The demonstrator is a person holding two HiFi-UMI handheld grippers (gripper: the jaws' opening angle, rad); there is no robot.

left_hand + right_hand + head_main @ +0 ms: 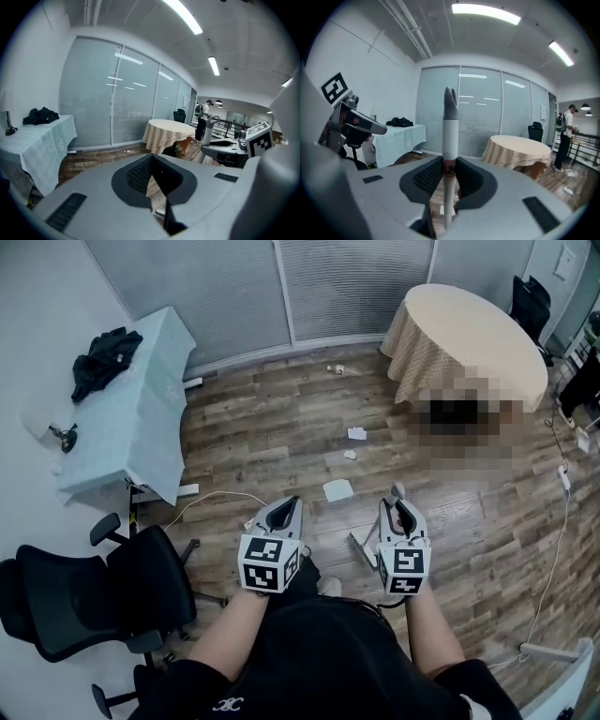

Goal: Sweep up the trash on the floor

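Observation:
Scraps of white paper lie on the wooden floor ahead of me: a larger sheet [338, 489], two smaller bits [356, 433] [350, 454], and one far off by the window wall [336, 368]. My right gripper [398, 508] [449, 169] is shut on a white broom handle [449, 126] with a grey tip, which stands upright between its pads. The handle's lower part [361, 549] slants down to the floor between my arms. My left gripper [291, 504] [152, 161] is level with the right one, jaws together, with nothing in them.
A table under a pale blue cloth [131, 427] with black clothing [103, 357] stands at left. A black office chair [94, 596] is near my left side. A round beige-clothed table [469, 334] is far right. Cables [216, 498] [555, 549] trail on the floor. A person [565, 136] stands far off.

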